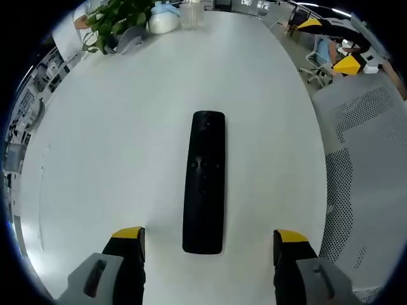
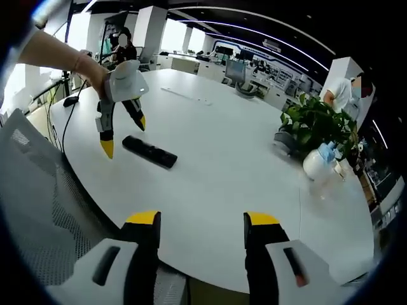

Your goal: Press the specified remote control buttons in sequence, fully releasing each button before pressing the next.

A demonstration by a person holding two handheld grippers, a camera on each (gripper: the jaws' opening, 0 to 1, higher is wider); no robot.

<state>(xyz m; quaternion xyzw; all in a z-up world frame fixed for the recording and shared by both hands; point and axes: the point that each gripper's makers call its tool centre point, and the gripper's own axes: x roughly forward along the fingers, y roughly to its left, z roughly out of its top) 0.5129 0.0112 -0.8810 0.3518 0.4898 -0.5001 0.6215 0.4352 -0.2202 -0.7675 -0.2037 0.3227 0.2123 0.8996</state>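
Flanking remote (image 1: pixel 205 182): plant (image 1: pixel 117 19), white jug (image 1: pixel 163 22)

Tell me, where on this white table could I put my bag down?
Bare table stretches between the remote control and the potted plant, and on either side of the remote. It's crowded by the plant, where a white jug stands, and around the left gripper hanging over the remote.

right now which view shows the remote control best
The left gripper view: the remote control lies lengthwise on the white table, close up between the left tongs. In the right gripper view it is small and far, under the left tongs.
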